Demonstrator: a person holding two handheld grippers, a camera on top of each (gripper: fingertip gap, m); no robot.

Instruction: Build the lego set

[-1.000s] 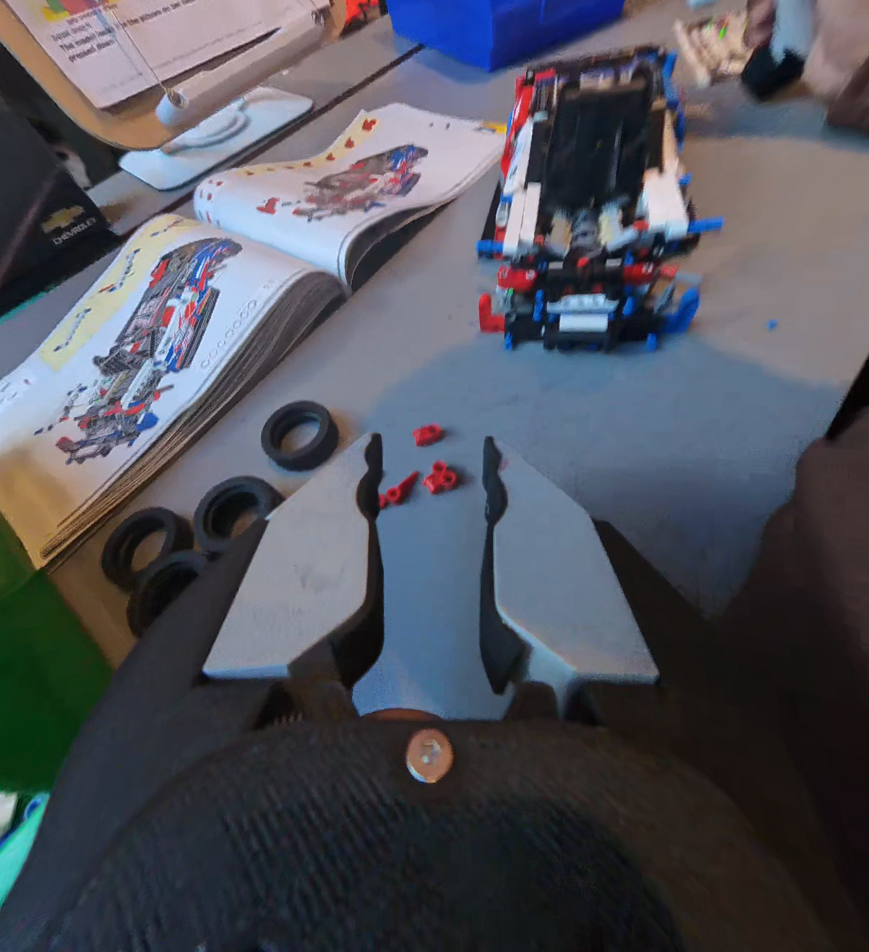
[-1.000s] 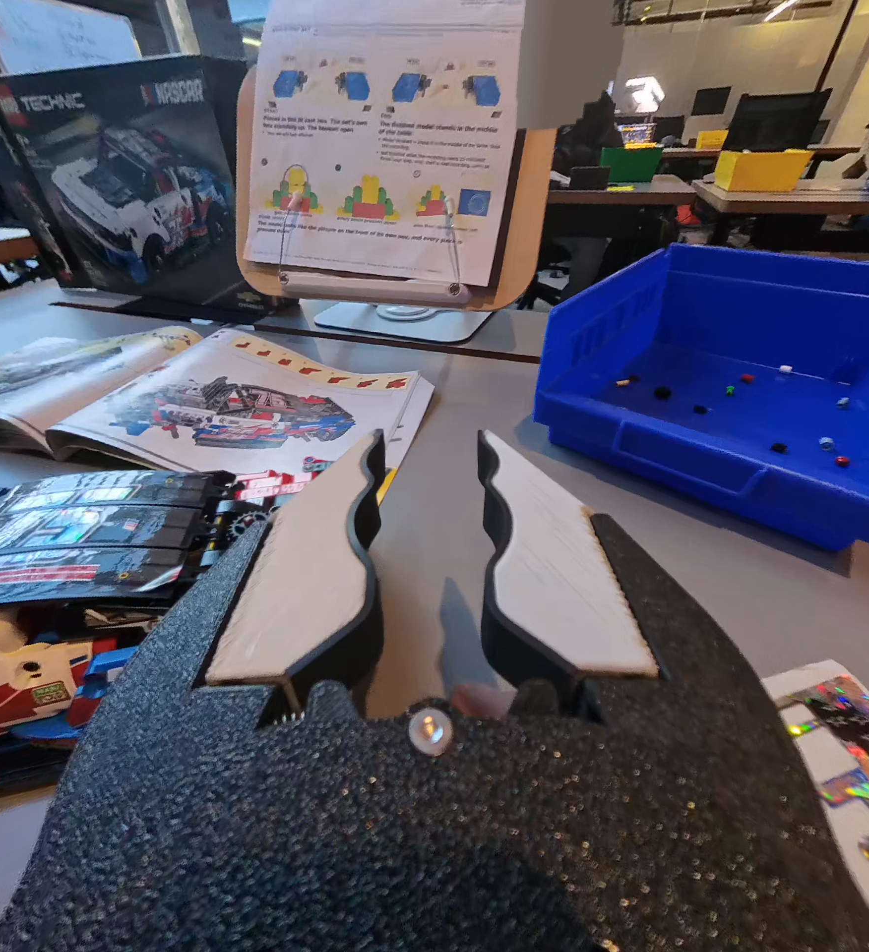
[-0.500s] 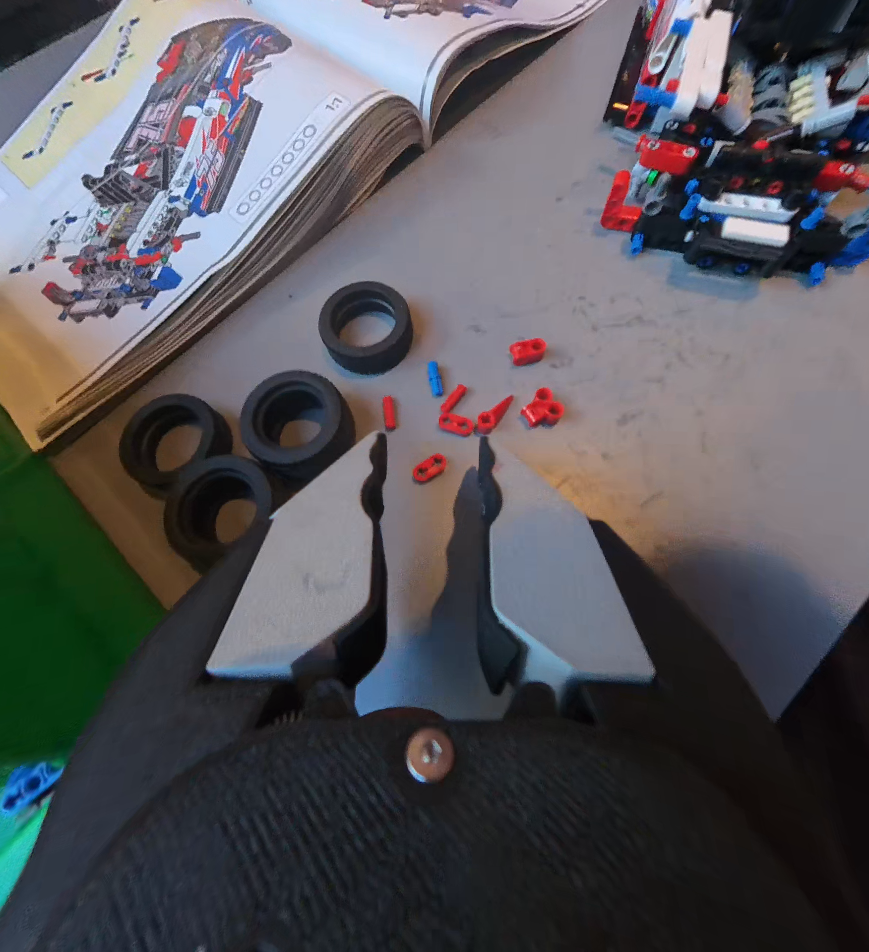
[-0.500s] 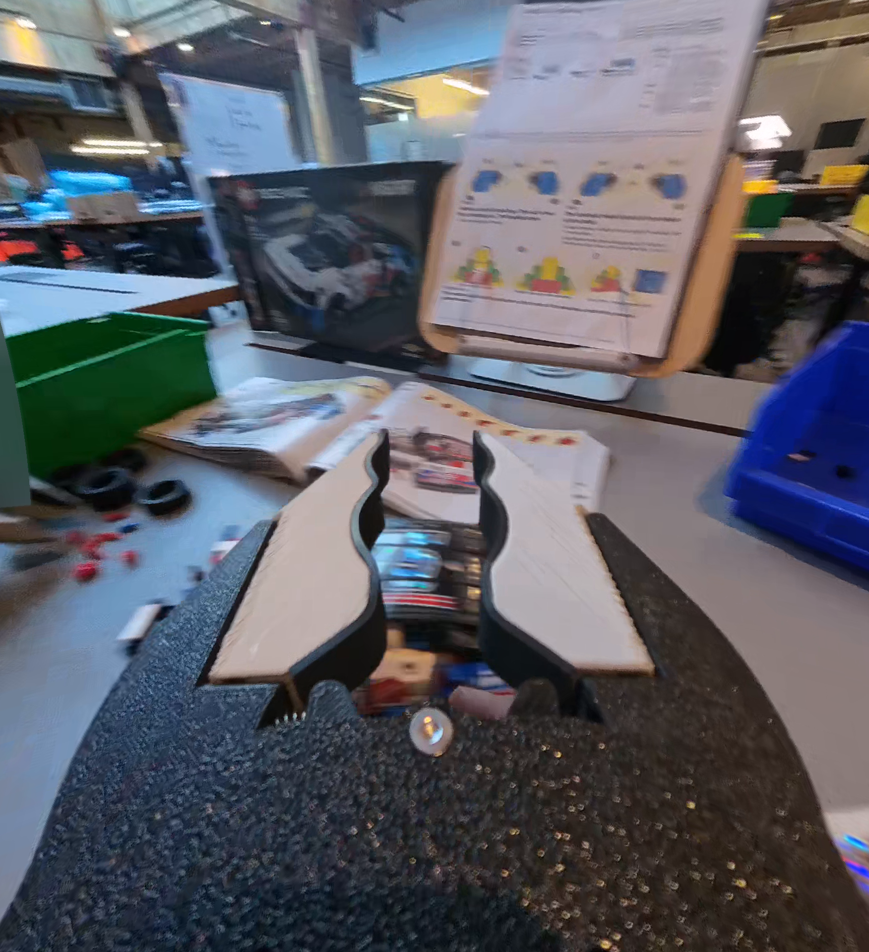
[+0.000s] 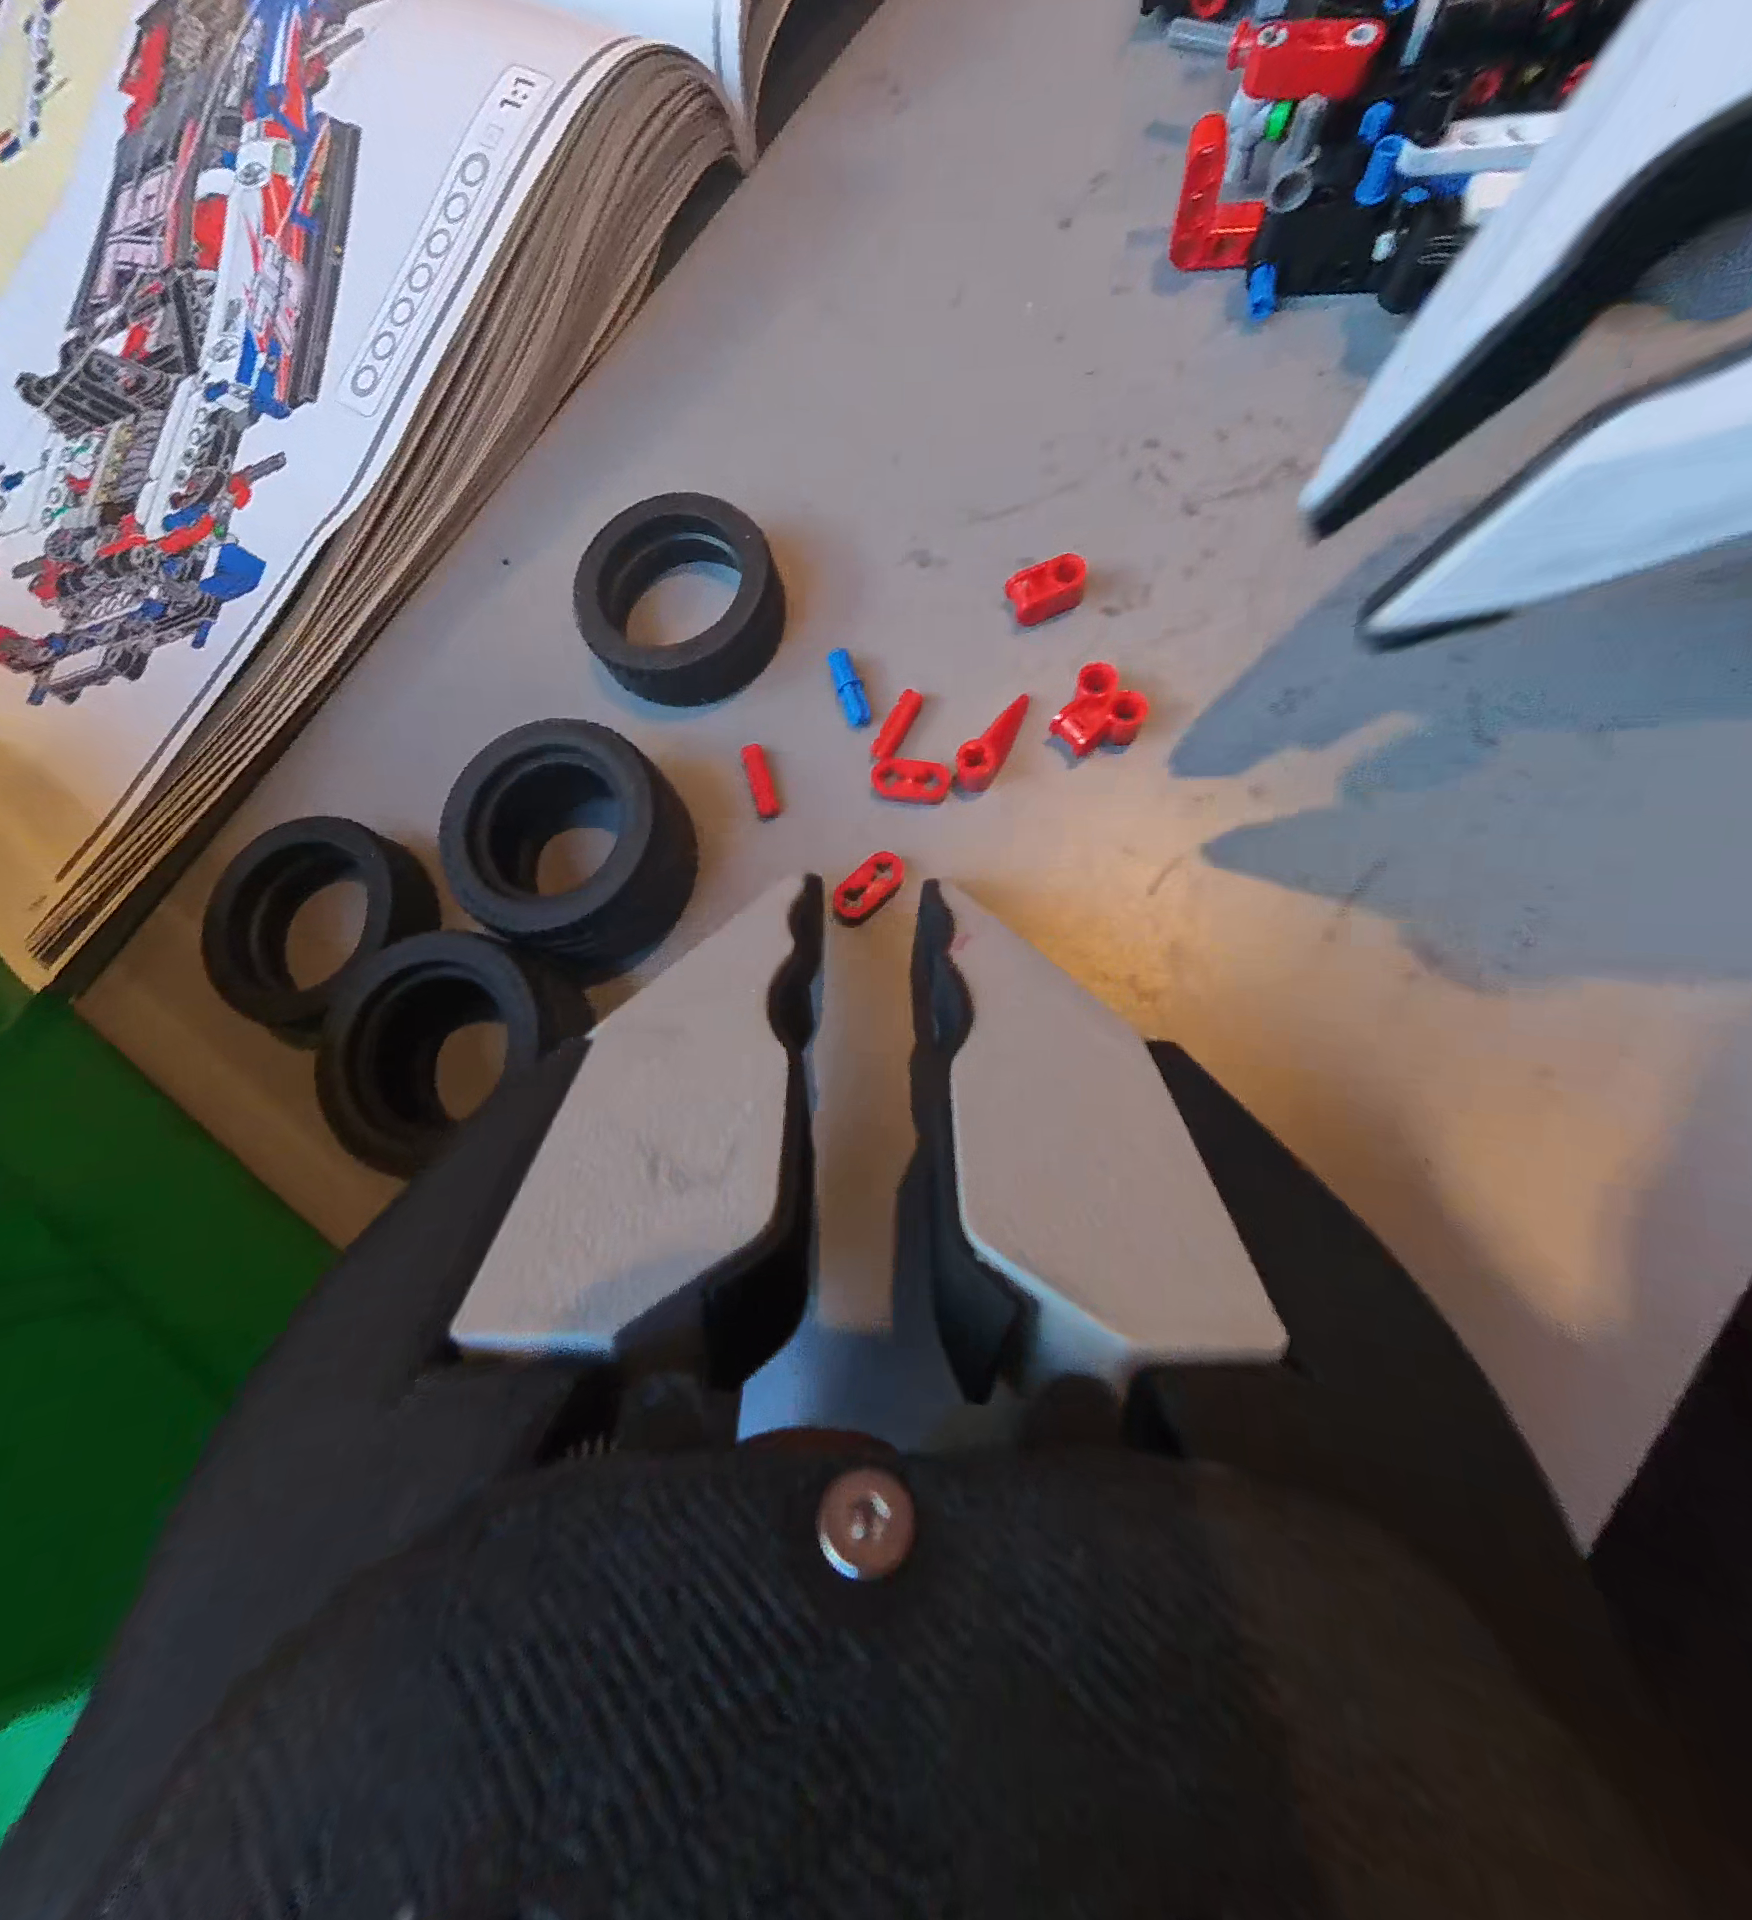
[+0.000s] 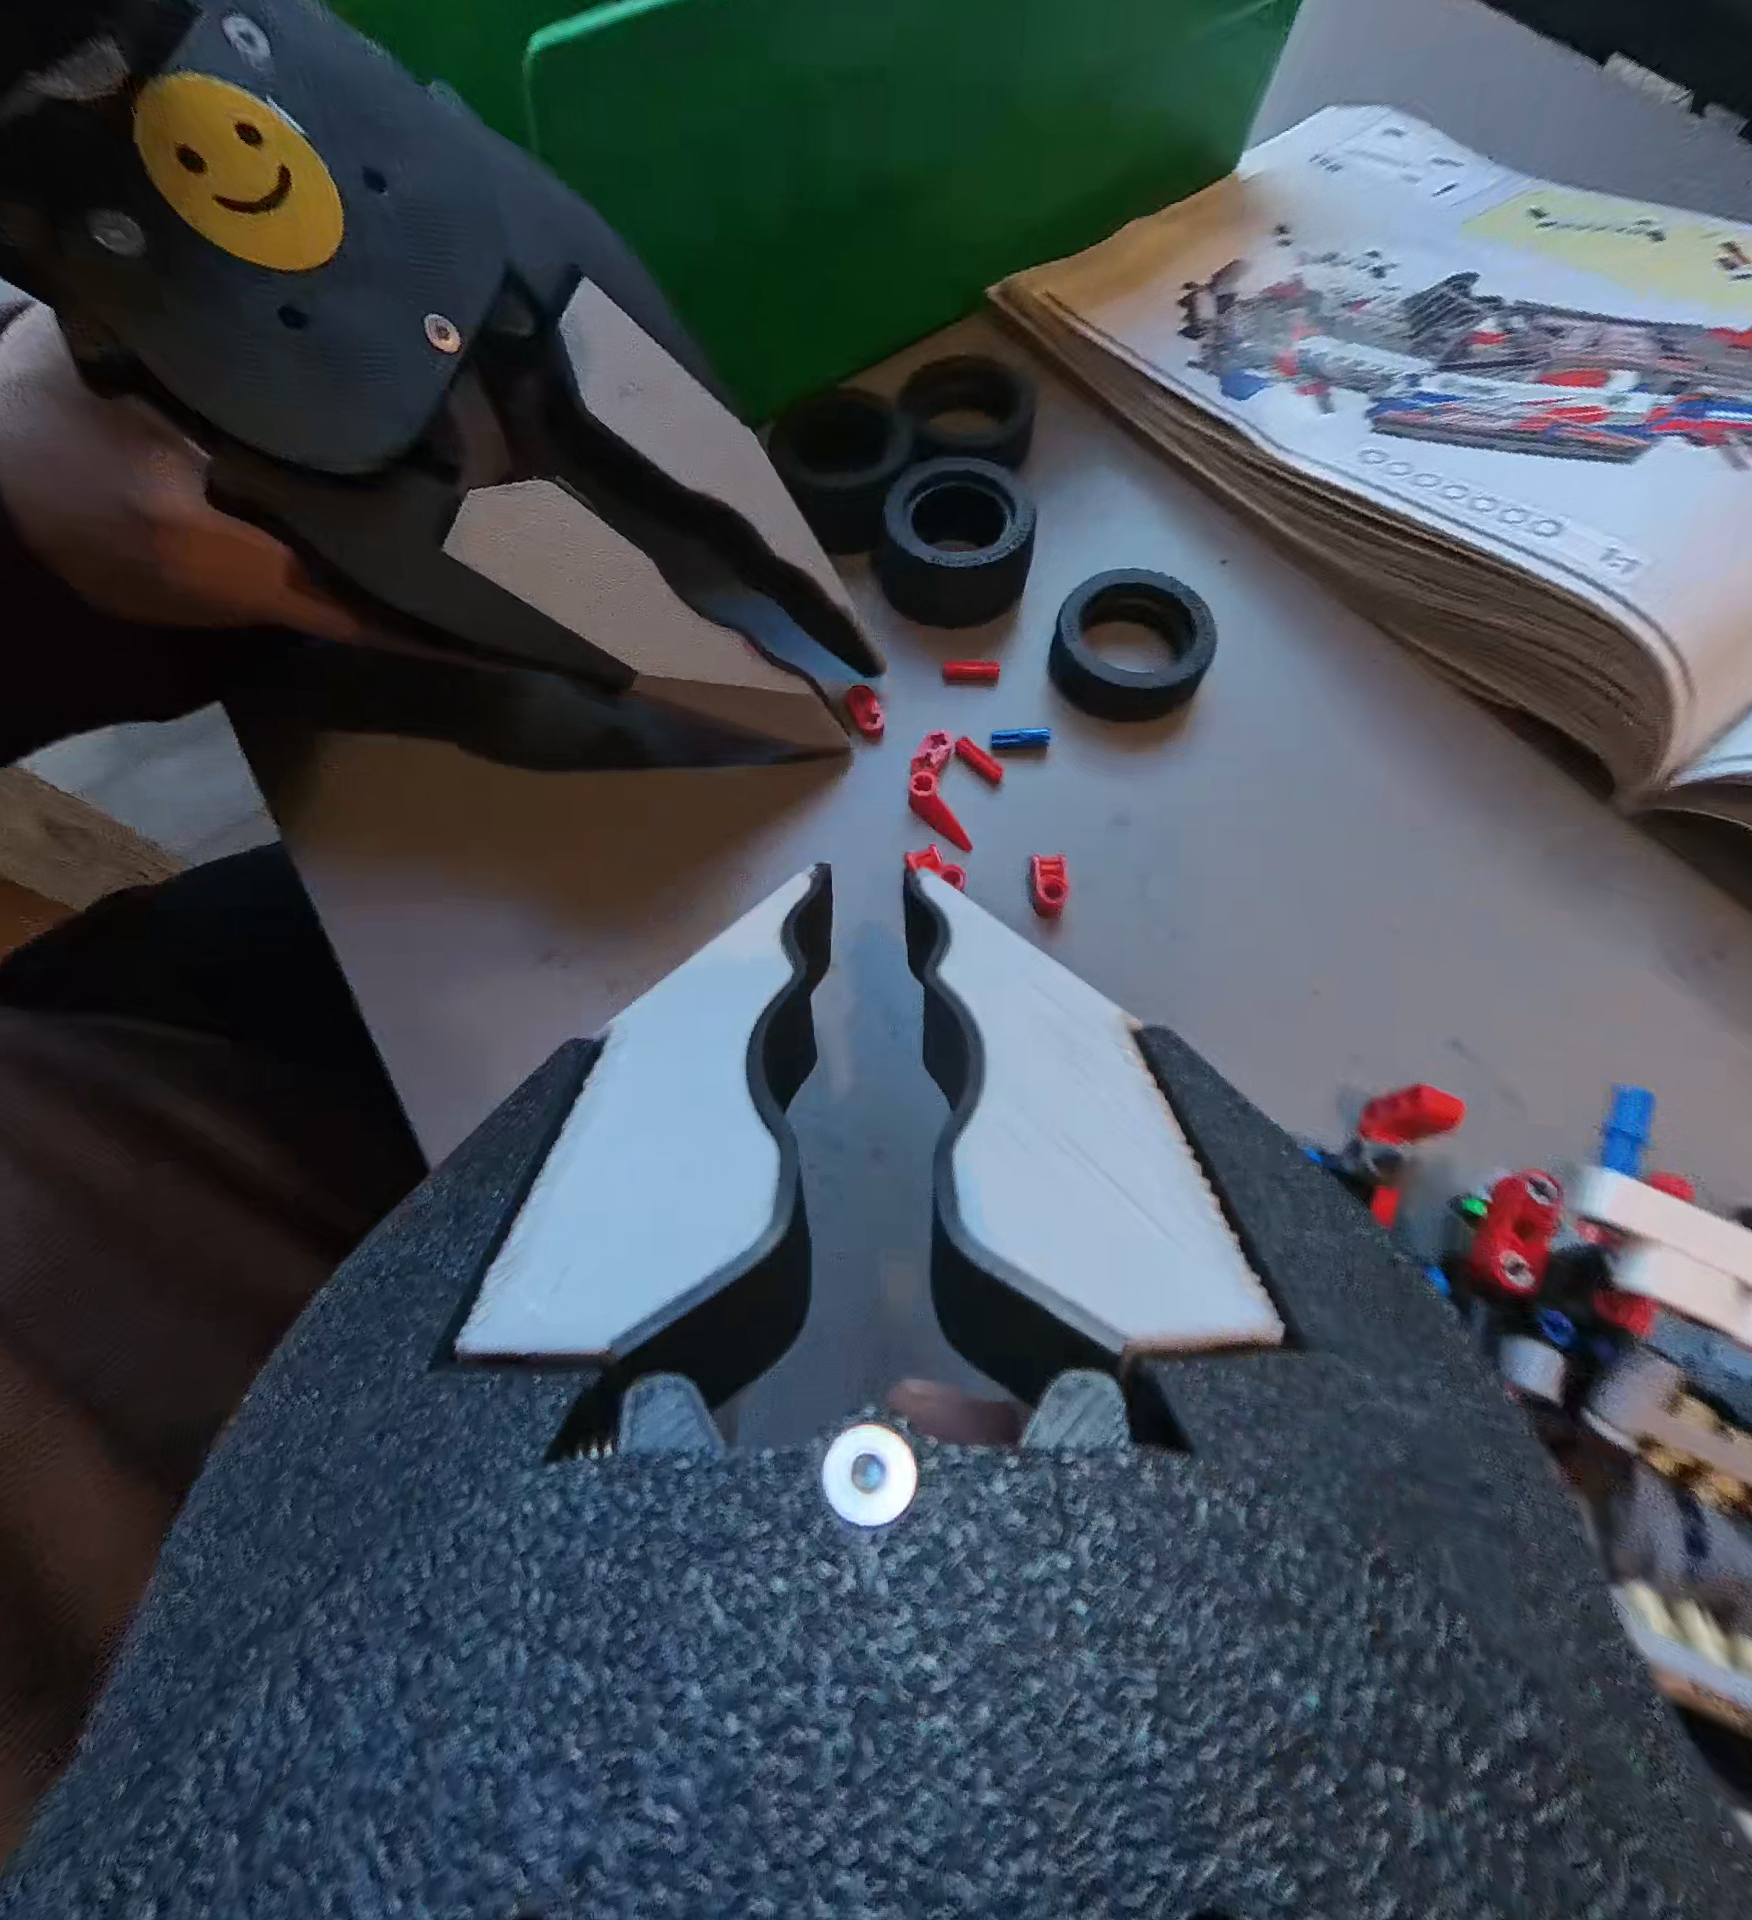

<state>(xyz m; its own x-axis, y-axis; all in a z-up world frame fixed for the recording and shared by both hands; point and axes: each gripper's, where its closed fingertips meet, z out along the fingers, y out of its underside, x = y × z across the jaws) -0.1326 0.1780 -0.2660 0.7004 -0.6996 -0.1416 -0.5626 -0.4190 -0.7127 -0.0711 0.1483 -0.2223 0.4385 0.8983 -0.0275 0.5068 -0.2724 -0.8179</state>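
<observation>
Grey table (image 5: 955, 343) bears tyres (image 5: 680, 597); both grippers' jaws slightly apart, gripping nothing.

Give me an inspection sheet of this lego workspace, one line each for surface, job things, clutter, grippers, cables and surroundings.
Surface: grey table, scuffed, partly in shadow.
Job's things: part-built lego car at the far side; four black tyres loose near the open instruction book; small red pieces and one blue pin scattered between them; a red two-hole link lies just ahead of the left fingertips.
Clutter: nothing seen.
Grippers: left gripper open, tips beside the link, not gripping it; right gripper open, empty, near the red pieces.
Cables: nothing seen.
Surroundings: green bin beside the tyres; a person's hand holds the left gripper.
</observation>
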